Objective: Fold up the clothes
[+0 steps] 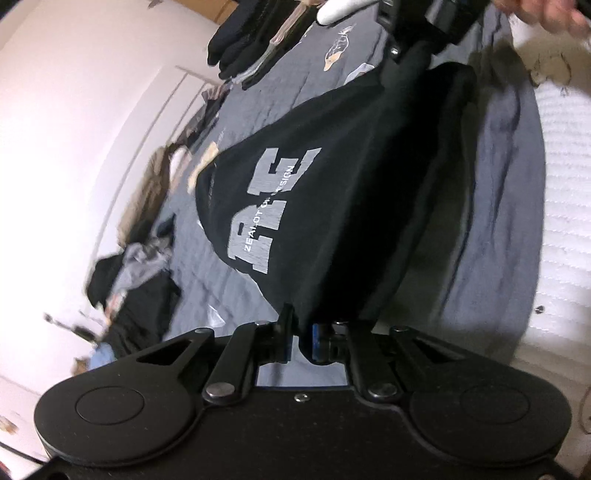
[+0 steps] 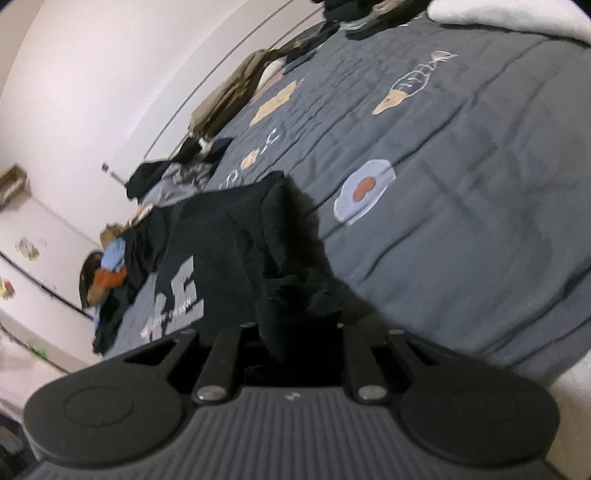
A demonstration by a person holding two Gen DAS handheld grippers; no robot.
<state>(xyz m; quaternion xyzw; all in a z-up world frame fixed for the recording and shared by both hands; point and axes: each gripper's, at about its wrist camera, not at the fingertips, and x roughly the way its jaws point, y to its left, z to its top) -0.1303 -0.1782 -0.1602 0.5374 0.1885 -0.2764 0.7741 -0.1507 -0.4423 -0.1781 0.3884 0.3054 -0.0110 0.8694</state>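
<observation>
Support: bed, grey quilt (image 2: 461, 177) with printed egg and fish motifs. Black T-shirt (image 1: 332, 206) with grey block lettering partly rests on quilt ahead of left gripper (image 1: 300, 343). Pile of dark folded clothes (image 1: 240, 44) at far end, white pillow (image 2: 517, 16) beside it. Loose heap (image 2: 170, 177), probably unfolded garments, along wall-side edge.
</observation>
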